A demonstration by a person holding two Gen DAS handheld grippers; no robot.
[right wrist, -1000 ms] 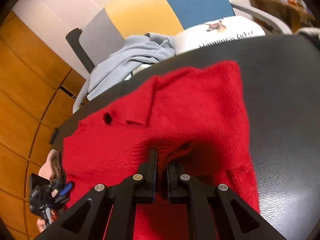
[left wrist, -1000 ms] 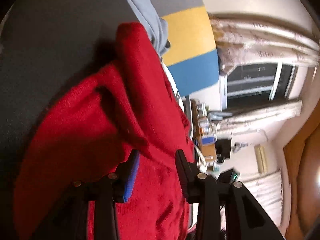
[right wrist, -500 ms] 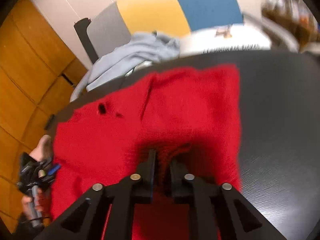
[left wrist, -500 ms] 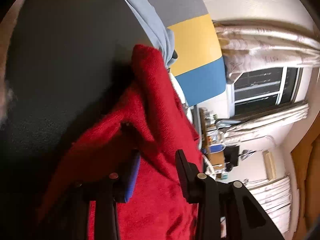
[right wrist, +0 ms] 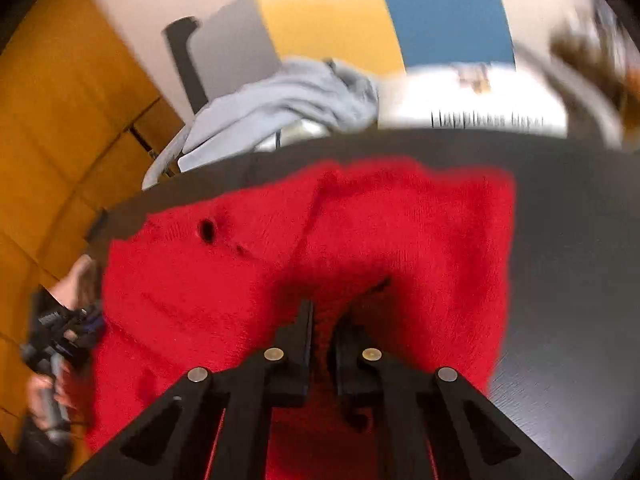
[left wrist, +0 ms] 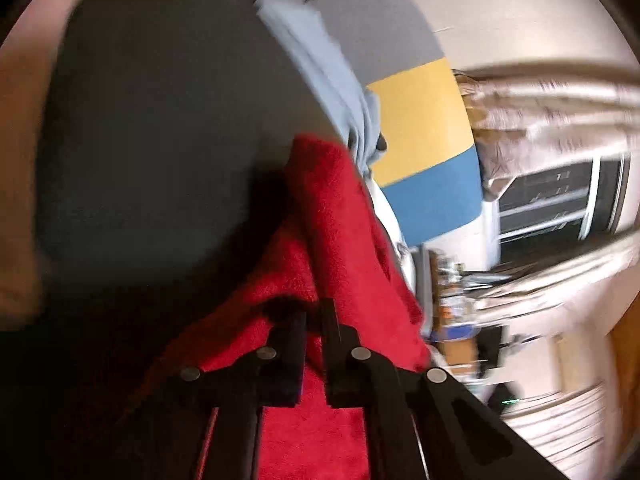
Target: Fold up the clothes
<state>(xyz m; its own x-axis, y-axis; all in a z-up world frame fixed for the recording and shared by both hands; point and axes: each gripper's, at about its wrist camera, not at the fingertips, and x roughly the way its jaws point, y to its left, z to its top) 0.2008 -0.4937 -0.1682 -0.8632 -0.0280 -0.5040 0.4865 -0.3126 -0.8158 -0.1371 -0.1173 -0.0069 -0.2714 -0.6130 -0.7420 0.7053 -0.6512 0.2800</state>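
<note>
A red knit sweater lies spread on a dark round table. My right gripper is at the sweater's near edge, its jaws closing on a raised bunch of the knit pinched between the pads. In the left wrist view the same sweater runs up from the fingers as a lifted fold. My left gripper has its jaws closing tight on that fold, with red cloth between them. The hand that holds the left gripper shows at the sweater's left edge in the right wrist view.
A light blue garment hangs over a chair with a grey, yellow and blue back beyond the table. A white printed item lies on the seat. Wooden panels stand at the left, curtains and a window at the far side.
My left jaws, wide apart before, have closed on the sweater's fold. My right jaws parted slightly half a second ago and are together again, and the gripper has lifted a little.
</note>
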